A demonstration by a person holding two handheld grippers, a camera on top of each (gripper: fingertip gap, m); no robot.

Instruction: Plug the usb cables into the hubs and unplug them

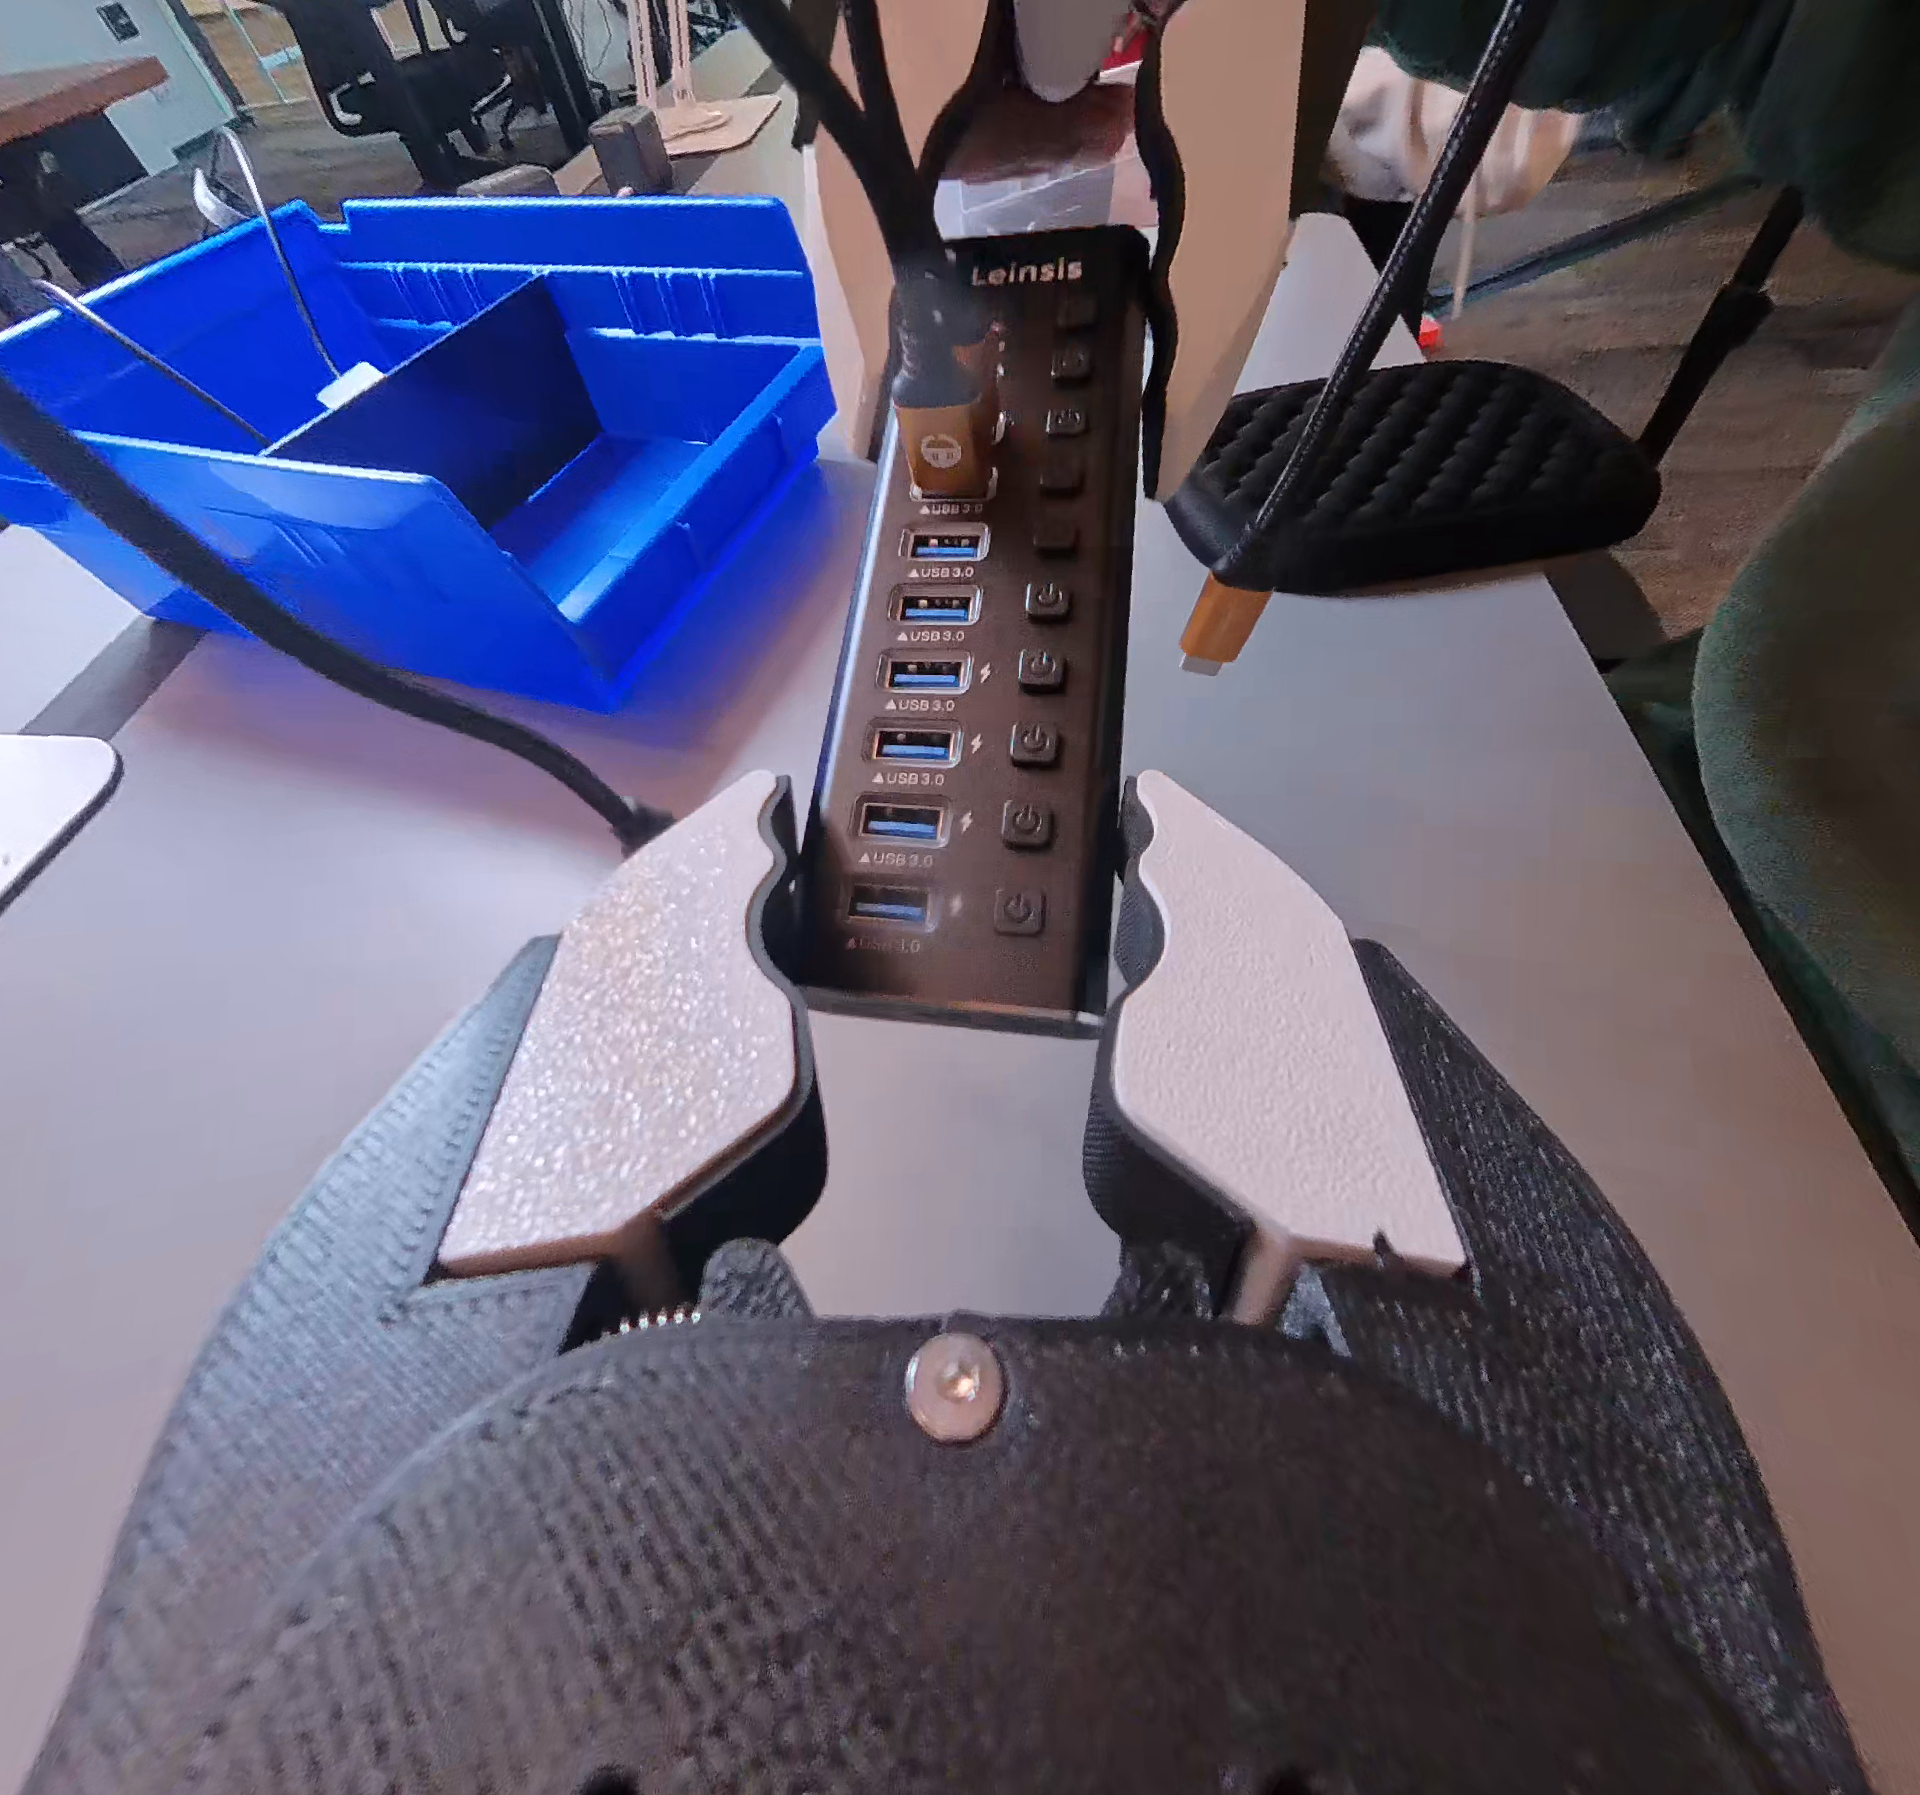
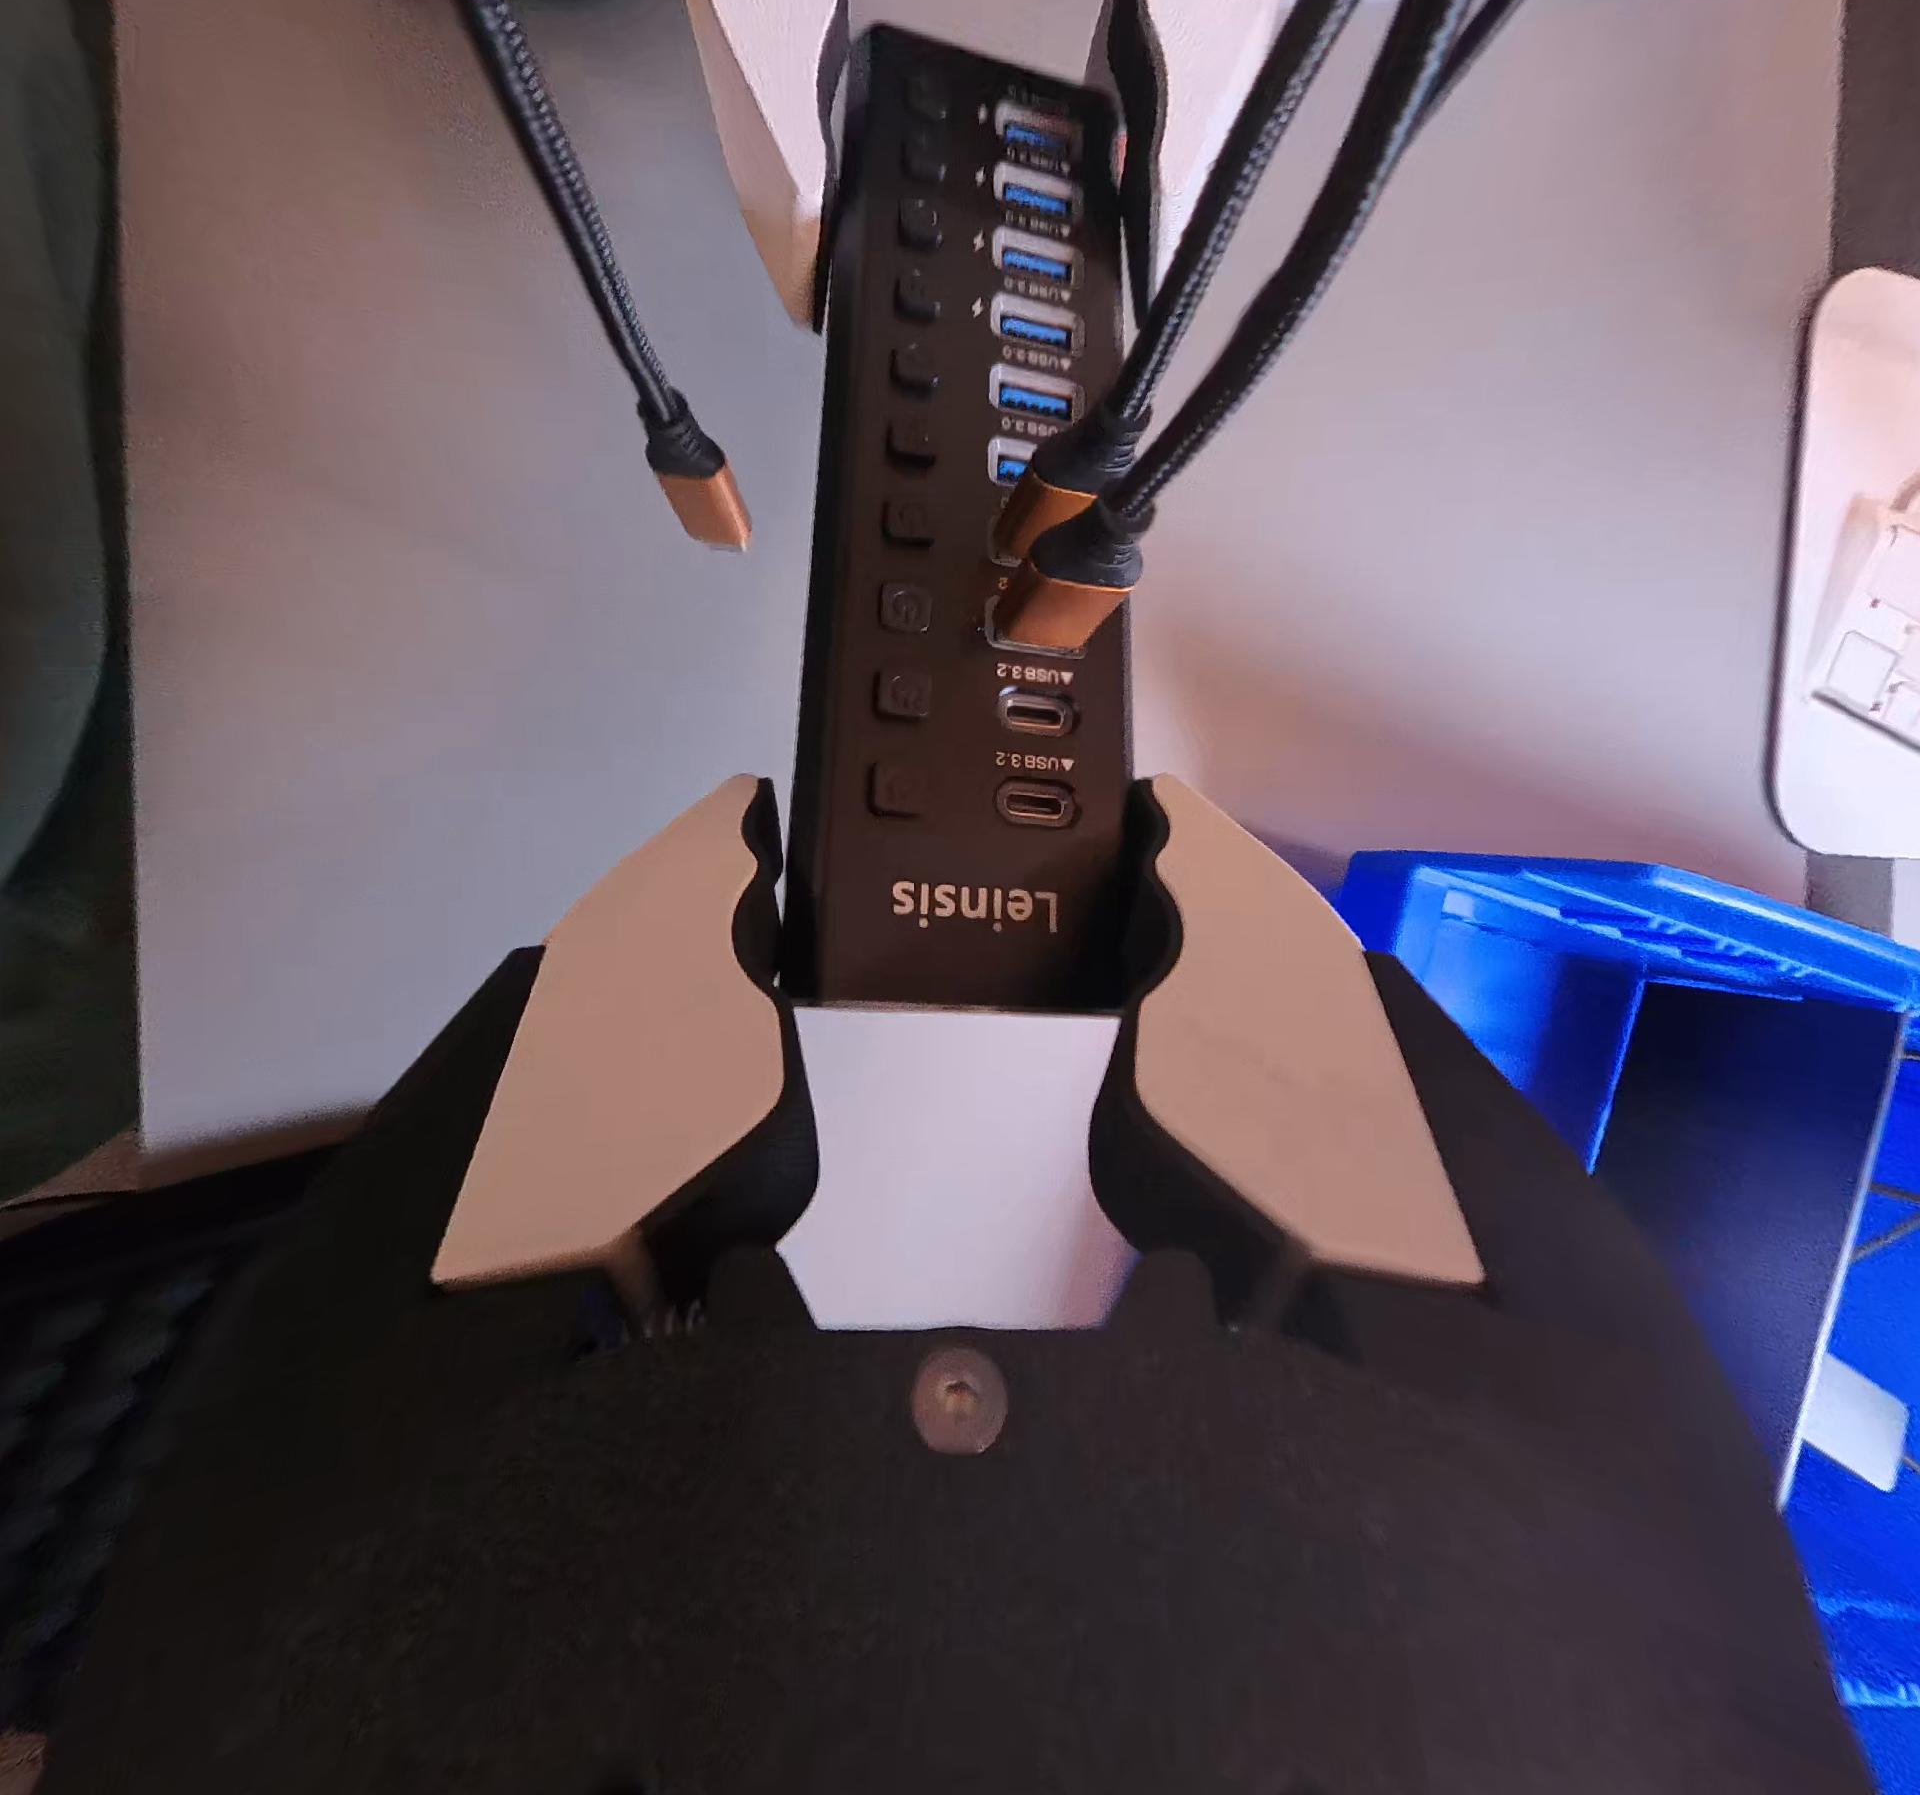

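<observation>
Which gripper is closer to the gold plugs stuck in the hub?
Right. The right gripper clamps the hub at the end just two empty ports from the plugs. The left gripper clamps the opposite end, many ports away.

One long black hub [image 1: 956, 665] lies on the table, a gripper at each end, so two grippers: the left gripper [image 1: 951, 898] and the right gripper [image 2: 956, 888]. Two cables are plugged into the hub, their bronze plugs [image 2: 1060, 592] side by side. A third cable [image 2: 582, 218] hangs free beside it with its bronze plug unplugged. Six open blue ports show in a row, and two small oval ports [image 2: 1034, 756]. One blue bin [image 1: 436, 436] sits nearby.
</observation>
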